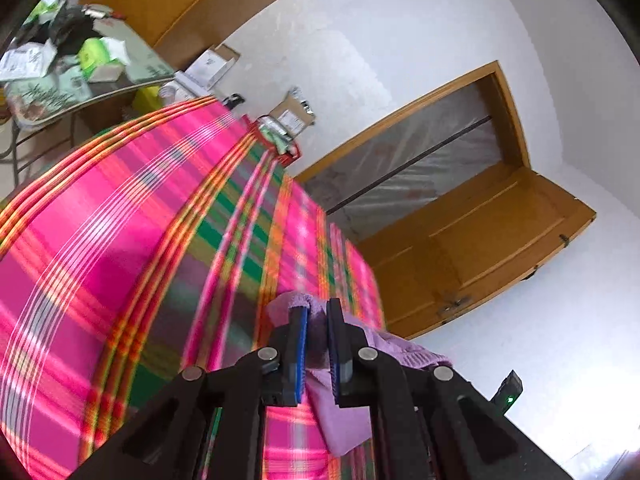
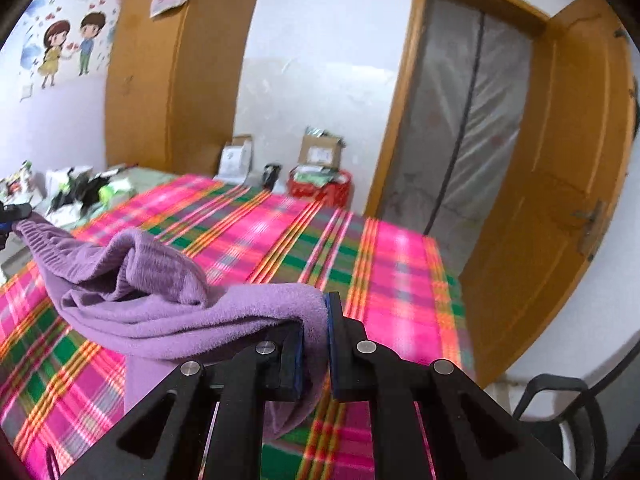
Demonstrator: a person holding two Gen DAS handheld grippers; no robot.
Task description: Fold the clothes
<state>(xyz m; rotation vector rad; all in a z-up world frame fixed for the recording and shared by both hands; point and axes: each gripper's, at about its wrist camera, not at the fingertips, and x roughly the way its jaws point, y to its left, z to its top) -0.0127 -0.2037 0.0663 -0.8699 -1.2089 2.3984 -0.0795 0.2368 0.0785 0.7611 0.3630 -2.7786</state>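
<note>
Plaid bed (image 2: 280, 240), one purple garment (image 2: 168, 304), two tools (image 1: 317, 320) (image 2: 315, 320) both clamped on it.

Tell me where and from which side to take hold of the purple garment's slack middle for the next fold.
Probably grip the raised ridge of the purple garment, coming from above. Its ends are already pinched by the right tool and left tool, and that bunched hump stands clear of the plaid bedspread.

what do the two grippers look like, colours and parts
Both the left gripper and the right gripper are matte black, with angular linkage arms, round silver pivot pins and triangular cut-outs. Each has two flat black fingers with blue pads on the inner faces. No cables or sleeves show.
</note>
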